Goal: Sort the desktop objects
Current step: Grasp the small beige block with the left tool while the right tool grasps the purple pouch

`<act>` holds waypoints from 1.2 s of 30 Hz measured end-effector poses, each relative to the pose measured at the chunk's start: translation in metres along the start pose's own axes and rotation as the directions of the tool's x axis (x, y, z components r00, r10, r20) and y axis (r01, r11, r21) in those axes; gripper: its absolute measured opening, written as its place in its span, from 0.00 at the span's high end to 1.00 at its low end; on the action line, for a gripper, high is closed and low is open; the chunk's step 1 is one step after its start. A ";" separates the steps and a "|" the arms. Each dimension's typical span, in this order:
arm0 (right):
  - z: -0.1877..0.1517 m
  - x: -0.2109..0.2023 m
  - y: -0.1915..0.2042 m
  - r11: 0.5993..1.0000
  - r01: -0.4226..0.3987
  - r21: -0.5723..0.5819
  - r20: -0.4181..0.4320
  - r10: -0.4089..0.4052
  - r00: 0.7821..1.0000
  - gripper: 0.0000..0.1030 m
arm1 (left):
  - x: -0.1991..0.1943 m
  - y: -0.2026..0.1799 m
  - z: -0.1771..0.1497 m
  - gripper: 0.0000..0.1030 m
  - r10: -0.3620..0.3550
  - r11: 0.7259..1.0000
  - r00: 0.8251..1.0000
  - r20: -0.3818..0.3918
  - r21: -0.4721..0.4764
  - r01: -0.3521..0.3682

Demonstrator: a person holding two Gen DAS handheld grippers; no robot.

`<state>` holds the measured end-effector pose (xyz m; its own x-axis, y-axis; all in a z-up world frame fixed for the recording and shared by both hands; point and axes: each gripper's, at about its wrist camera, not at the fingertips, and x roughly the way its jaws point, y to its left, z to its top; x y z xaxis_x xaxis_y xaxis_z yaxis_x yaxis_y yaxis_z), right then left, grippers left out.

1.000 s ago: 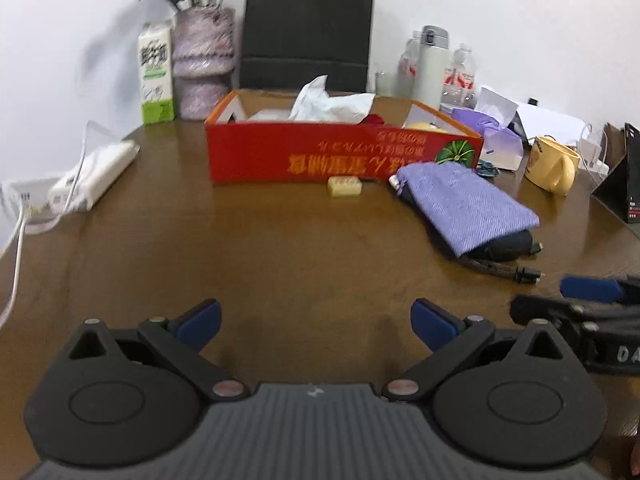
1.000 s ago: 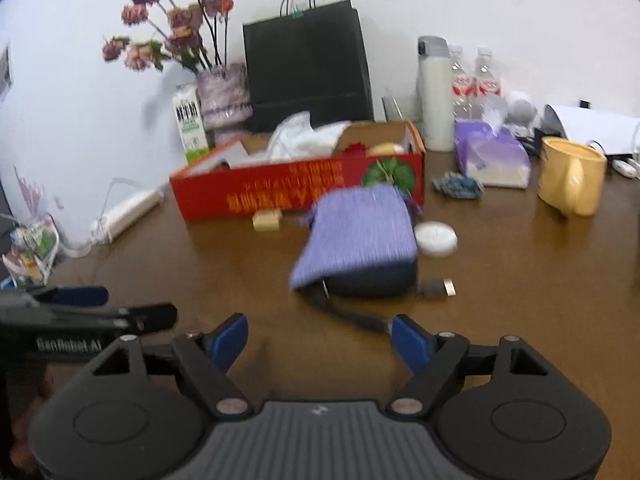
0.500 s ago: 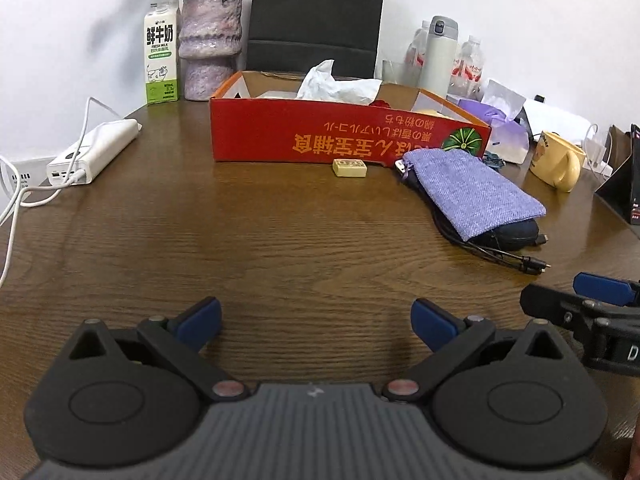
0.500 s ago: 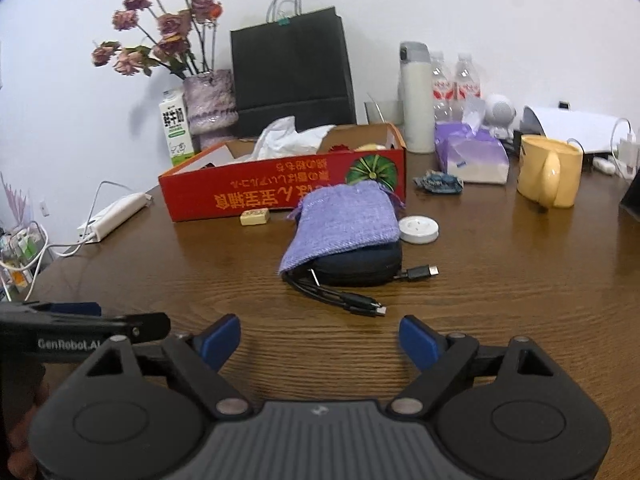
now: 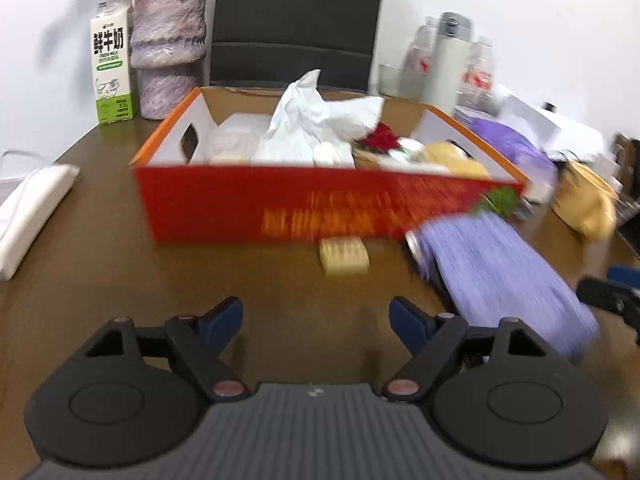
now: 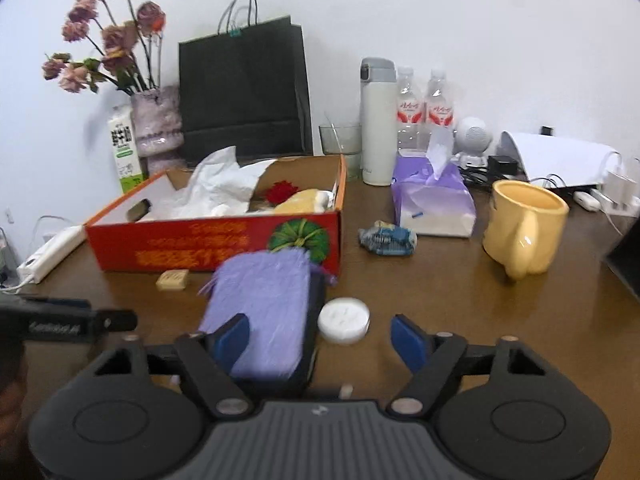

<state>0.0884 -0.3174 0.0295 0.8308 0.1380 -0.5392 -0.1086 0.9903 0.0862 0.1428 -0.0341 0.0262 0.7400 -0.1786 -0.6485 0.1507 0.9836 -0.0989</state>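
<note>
Left wrist view, blurred. Left gripper [image 5: 316, 320] low over bare counter [image 5: 100, 264], jaws closing but apart, nothing between them. Ahead: red box [image 5: 256, 208], open-topped, holding white paper [image 5: 316, 120], a red flower and yellowish items. Small tan block [image 5: 344, 256] on the counter just in front of the box. Purple pouch [image 5: 504, 272] to the right of the block, running up to the box's front corner. Milk carton [image 5: 112, 60] and vase [image 5: 168, 44] behind the box, white power strip [image 5: 32, 212] at left, yellow mug [image 5: 584, 204] at right. Part of the right gripper [image 5: 612, 292] at the right edge.

Right wrist view. Right gripper [image 6: 320, 336] jaws closing, with a gap; pads press nothing. The pouch [image 6: 260, 304] lies on a black case, partly behind the left finger [image 6: 232, 340]; contact cannot be told. White disc [image 6: 344, 320] on the counter between the fingers, beside the pouch. The block [image 6: 173, 280] in front of the box [image 6: 216, 240]. Crumpled wrapper [image 6: 386, 238], tissue pack [image 6: 434, 200] and mug [image 6: 524, 228] to the right. Black bag [image 6: 244, 88], flask [image 6: 378, 120] and two bottles at the wall. The left gripper [image 6: 80, 322] shows at the left edge.
</note>
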 end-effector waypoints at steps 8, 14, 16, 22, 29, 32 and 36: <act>-0.004 0.038 0.020 0.996 -0.088 0.001 -0.007 0.088 0.996 0.64 | 0.049 -0.017 0.020 0.47 0.046 0.999 0.998 0.035 0.000 -0.046; -0.009 0.017 0.041 0.991 -0.076 -0.112 0.091 0.086 0.992 0.98 | 0.032 -0.015 0.011 0.68 -0.031 1.000 0.999 0.022 0.001 0.031; -0.010 0.007 0.046 0.989 -0.090 -0.118 0.111 0.103 0.989 0.98 | 0.019 -0.013 0.006 0.68 -0.023 1.000 1.000 0.013 -0.001 0.023; -0.028 -0.045 0.060 0.962 -0.268 -0.045 0.062 0.270 0.961 0.98 | -0.050 0.007 -0.033 0.68 0.000 0.999 1.000 0.012 -0.050 0.000; -0.060 -0.092 0.099 0.932 -0.285 -0.225 -0.007 0.291 0.957 0.98 | -0.105 0.018 -0.078 0.68 0.040 0.999 0.999 0.002 -0.028 -0.040; -0.072 -0.093 0.101 0.945 -0.254 -0.206 -0.073 0.244 0.967 0.97 | -0.119 0.021 -0.094 0.68 0.023 0.999 1.000 -0.012 -0.032 -0.023; -0.082 -0.083 0.090 0.977 -0.174 -0.123 -0.169 0.152 0.974 0.66 | -0.128 0.019 -0.108 0.68 0.036 0.999 0.999 0.007 -0.003 -0.036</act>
<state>-0.0349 -0.2382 0.0138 0.7005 0.2872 -0.6533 -0.3174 0.9453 0.0752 -0.0204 0.0101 0.0258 0.7497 -0.1436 -0.6460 0.1226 0.9894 -0.0776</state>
